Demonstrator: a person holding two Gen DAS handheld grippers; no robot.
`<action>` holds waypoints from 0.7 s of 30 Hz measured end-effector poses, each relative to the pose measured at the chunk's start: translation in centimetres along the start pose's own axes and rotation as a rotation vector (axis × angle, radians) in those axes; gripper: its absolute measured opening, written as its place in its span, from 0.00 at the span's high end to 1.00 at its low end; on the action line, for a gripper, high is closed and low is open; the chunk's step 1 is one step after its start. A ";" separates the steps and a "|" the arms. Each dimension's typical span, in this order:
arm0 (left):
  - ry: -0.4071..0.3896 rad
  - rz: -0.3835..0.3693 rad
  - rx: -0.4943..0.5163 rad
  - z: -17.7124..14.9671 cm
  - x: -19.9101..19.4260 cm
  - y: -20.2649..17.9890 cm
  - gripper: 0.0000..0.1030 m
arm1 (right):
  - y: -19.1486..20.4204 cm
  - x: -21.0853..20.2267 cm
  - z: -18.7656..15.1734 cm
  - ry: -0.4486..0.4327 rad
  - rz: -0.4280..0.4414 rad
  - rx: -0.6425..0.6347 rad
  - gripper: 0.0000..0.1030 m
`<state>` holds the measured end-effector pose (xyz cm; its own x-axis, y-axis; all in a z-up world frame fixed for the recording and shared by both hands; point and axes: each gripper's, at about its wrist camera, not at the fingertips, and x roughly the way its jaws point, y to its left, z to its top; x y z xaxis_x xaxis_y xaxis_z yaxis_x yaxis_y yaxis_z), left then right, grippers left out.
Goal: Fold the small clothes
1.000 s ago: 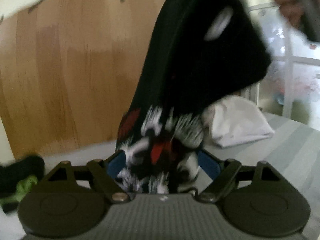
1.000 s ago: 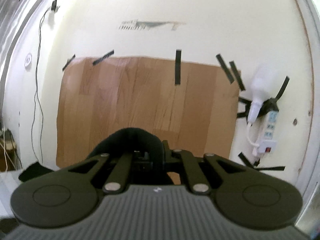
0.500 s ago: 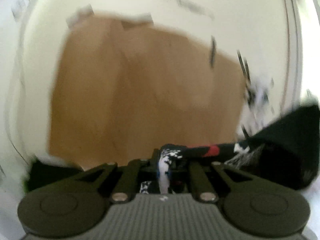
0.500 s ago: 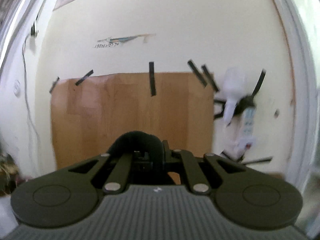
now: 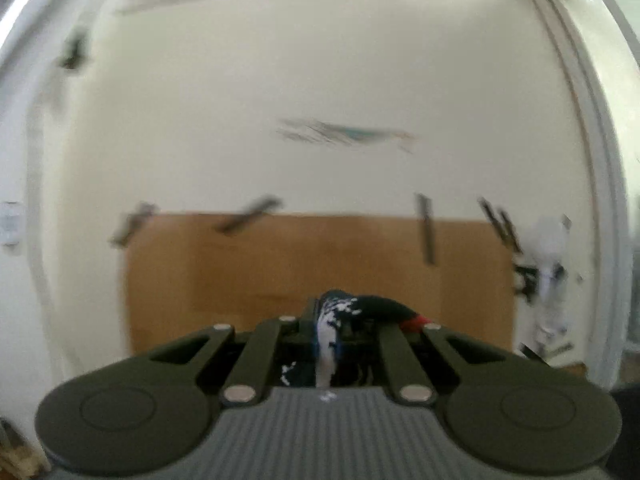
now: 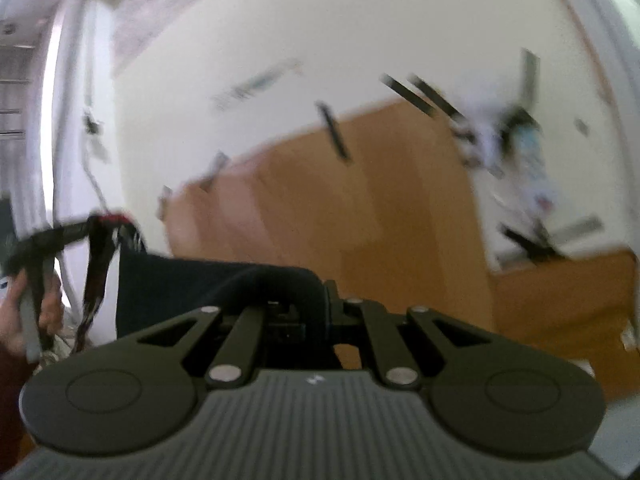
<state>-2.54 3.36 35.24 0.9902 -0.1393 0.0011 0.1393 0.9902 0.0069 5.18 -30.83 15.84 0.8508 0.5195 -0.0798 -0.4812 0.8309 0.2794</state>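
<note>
A small black garment with white and red print (image 5: 340, 312) is pinched in my left gripper (image 5: 328, 320), which is shut on it and raised toward the wall. My right gripper (image 6: 296, 296) is shut on the plain black edge of the same garment (image 6: 180, 280). In the right wrist view the cloth stretches left from my jaws to the left gripper (image 6: 36, 248), held by a hand at the left edge. Both views are blurred. The rest of the garment hangs out of sight below.
A brown wooden board (image 5: 320, 272) is taped to the cream wall with black tape strips. A white power strip with plugs (image 6: 516, 148) hangs on the wall at the right. A white door frame (image 5: 600, 160) runs up the right side.
My left gripper has closed on the printed garment and swung up from the bed to face the wall. My right gripper has tilted and drawn the cloth taut between the two grippers.
</note>
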 end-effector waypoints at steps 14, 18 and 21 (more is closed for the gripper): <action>0.663 -0.326 0.180 -23.3 16.2 -22.7 0.85 | -7.6 -3.3 -15.5 0.414 -0.436 0.044 0.54; 0.678 -0.331 0.233 -26.5 13.8 -20.3 0.63 | -6.8 -3.5 -15.2 0.360 -0.496 -0.001 0.49; 0.688 -0.320 0.264 -27.1 12.6 -18.2 0.60 | -6.5 -2.6 -15.7 0.348 -0.528 -0.041 0.48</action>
<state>7.40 -16.26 8.03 0.6937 -0.2954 -0.6569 0.4963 0.8570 0.1387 2.76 -34.46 -0.78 0.8606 0.0658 -0.5050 -0.0285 0.9963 0.0812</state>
